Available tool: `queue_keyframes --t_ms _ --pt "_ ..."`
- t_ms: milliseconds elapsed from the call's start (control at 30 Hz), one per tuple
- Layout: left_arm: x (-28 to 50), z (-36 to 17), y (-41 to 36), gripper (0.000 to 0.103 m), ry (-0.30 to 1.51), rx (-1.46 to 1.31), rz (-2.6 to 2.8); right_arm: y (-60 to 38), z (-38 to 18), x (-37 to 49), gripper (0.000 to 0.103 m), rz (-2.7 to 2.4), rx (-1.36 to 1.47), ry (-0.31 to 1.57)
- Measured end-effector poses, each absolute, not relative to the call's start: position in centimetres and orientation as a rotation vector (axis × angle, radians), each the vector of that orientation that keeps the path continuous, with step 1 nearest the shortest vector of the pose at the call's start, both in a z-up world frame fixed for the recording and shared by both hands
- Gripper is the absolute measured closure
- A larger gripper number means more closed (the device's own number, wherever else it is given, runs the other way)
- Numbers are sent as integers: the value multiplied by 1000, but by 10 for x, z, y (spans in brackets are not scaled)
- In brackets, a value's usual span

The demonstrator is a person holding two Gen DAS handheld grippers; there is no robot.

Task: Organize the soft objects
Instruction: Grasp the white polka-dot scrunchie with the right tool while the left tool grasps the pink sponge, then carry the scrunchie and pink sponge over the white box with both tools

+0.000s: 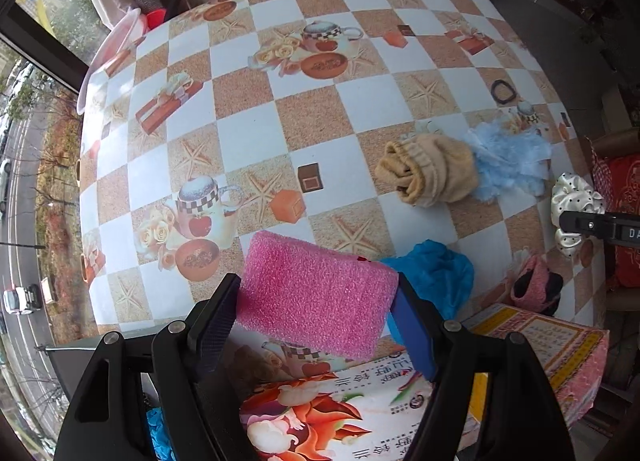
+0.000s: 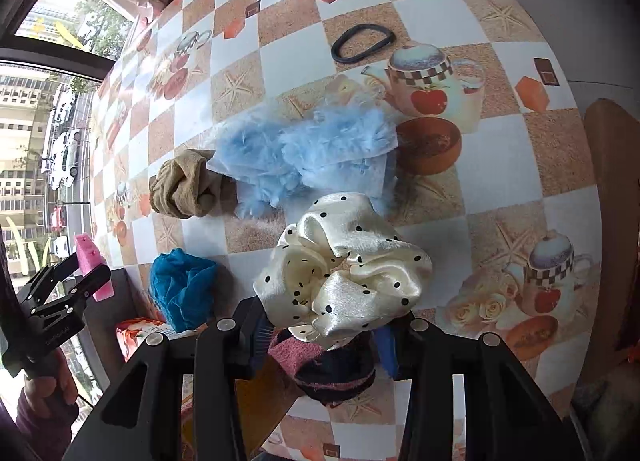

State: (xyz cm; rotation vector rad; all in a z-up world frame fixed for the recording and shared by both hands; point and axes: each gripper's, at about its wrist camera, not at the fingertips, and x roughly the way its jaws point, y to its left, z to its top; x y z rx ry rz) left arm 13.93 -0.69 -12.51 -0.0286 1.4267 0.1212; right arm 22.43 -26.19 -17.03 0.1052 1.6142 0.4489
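Above the checkered table [image 1: 256, 133], I'm holding the pink sponge [image 1: 316, 293] crosswise in my left claw [image 1: 316, 325], over the printed box [image 1: 344, 413]; my right claw [image 2: 320, 335] is pinching the dotted scrunchie [image 2: 344, 265].

left hand-held gripper [image 1: 316, 315] clamping pink sponge [image 1: 316, 293]

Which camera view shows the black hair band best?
The right wrist view: the black hair band lies whole and large on the table, beyond the blue fluff. The left wrist view shows it only small, far off at the right.
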Motion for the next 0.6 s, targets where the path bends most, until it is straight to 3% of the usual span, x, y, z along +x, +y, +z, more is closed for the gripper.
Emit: queue_keyframes --t_ms 600 --pt "159 -66 -139 26 1285 47 -167 -323 -114 181 58 344 172 1498"
